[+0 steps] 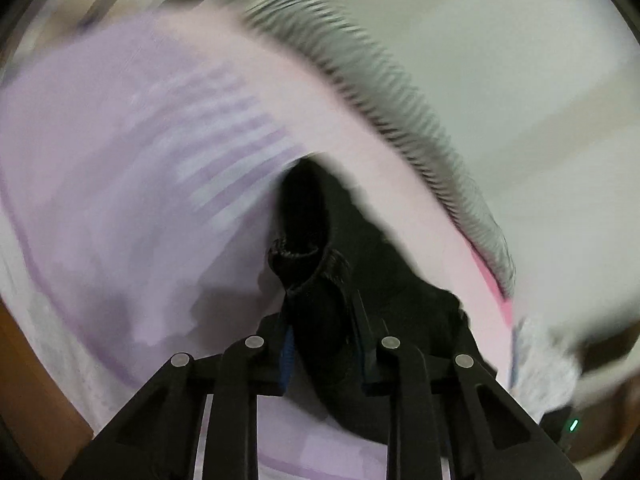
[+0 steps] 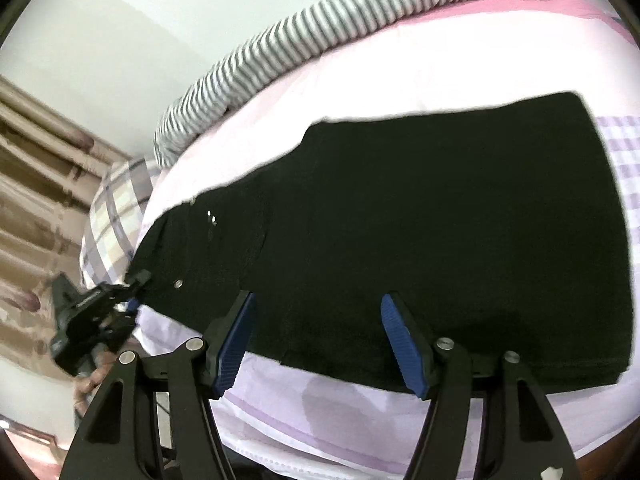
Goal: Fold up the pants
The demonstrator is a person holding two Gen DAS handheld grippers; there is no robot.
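Black linkage arms fill the bottom of the left wrist view, and the left gripper (image 1: 324, 344) is clamped on a bunched fold of the black pants (image 1: 316, 280), with fabric packed between its two blue-padded fingers (image 1: 287, 354). That view is heavily blurred. From the right wrist view, the same left gripper (image 2: 134, 294) bites the waistband corner of the pants (image 2: 400, 220) at the left edge of the bed. One pair of pants, spread flat across the pale lilac bedsheet (image 2: 320, 412). Two small metal studs show near the waistband; I cannot tell more. The right gripper (image 2: 316, 340) hangs over the near hem with its two fingers (image 2: 234, 348) standing well apart and nothing pinched between them. One grey-and-white striped blanket (image 2: 320, 28) runs along the far side of the bed. One plaid pillow (image 2: 116, 216) sits at the left end, beside the patterned curtain (image 2: 36, 184).
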